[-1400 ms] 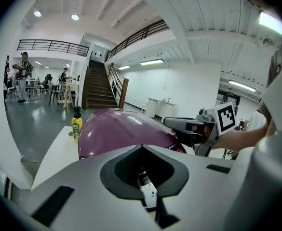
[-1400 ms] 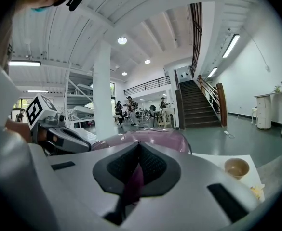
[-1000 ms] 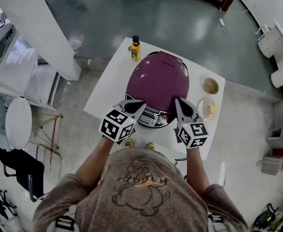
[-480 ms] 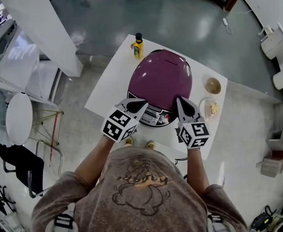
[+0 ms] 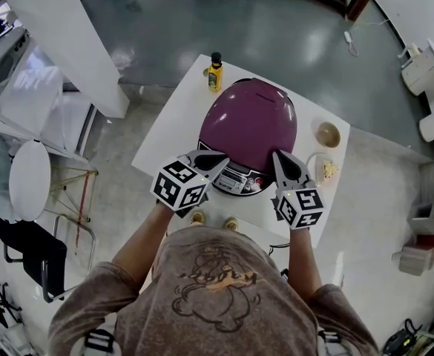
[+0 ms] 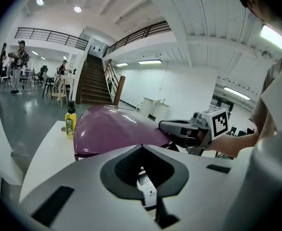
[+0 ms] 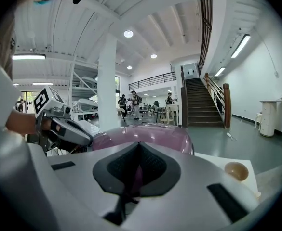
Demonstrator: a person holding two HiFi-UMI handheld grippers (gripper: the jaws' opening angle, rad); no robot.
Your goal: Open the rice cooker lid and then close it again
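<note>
Rice cooker [image 5: 250,121] front panel [image 5: 239,182] lay at bench [image 5: 176,121] near edge, btwn left gripper [image 5: 222,159] & right gripper [image 5: 277,156], equally close; both w/ fingers pressed together, empty.

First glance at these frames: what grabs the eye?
A big purple rice cooker, lid down, fills the middle of the white table. The left gripper and right gripper, both shut, sit on either side of its front panel. A yellow bottle stands at the table's far edge.
</note>
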